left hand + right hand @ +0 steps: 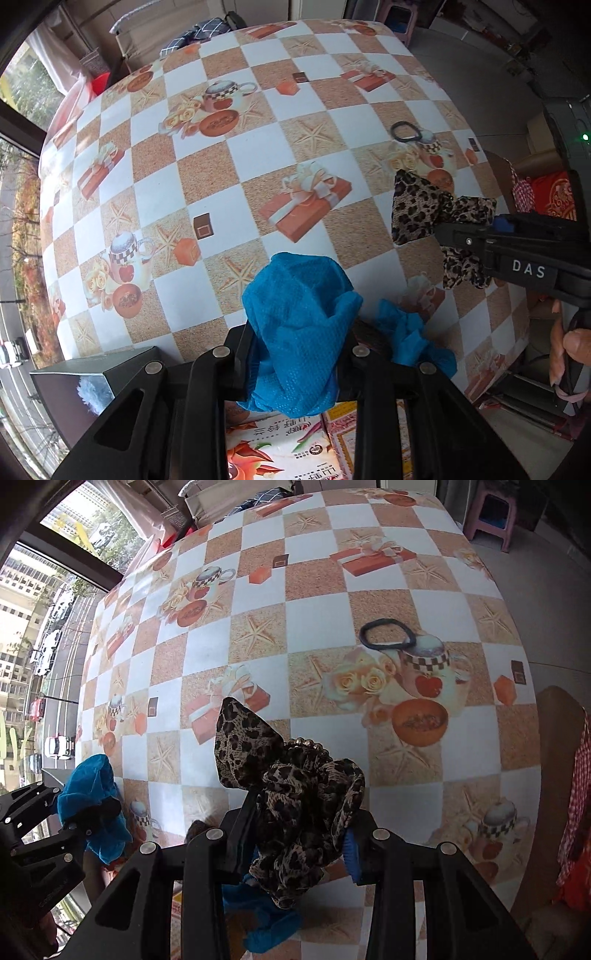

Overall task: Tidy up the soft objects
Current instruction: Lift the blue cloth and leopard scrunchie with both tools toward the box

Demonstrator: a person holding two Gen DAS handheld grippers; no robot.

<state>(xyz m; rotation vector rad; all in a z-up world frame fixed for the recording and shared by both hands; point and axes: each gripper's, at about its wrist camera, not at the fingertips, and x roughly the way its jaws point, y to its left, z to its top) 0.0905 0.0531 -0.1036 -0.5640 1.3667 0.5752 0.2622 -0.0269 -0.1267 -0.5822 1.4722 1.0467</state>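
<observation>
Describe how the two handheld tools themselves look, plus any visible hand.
Both tools are matte black plastic with silver rivets. The right tool carries white "DAS" lettering and a blue pad. The left tool shows no marking. A bare hand, no sleeve, grips the right handle.

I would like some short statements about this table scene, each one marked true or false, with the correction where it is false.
1. The left tongs are closed on a blue cloth. True.
2. The right tongs hold a red cloth. False: they hold a leopard-print fabric piece.
3. A black hair band lies on the tablecloth, apart from both tongs. True.
4. The black hair band is gripped by the left tongs. False: it lies free on the tablecloth.
5. The tablecloth is plain white. False: it is checkered, with printed pictures.
</observation>
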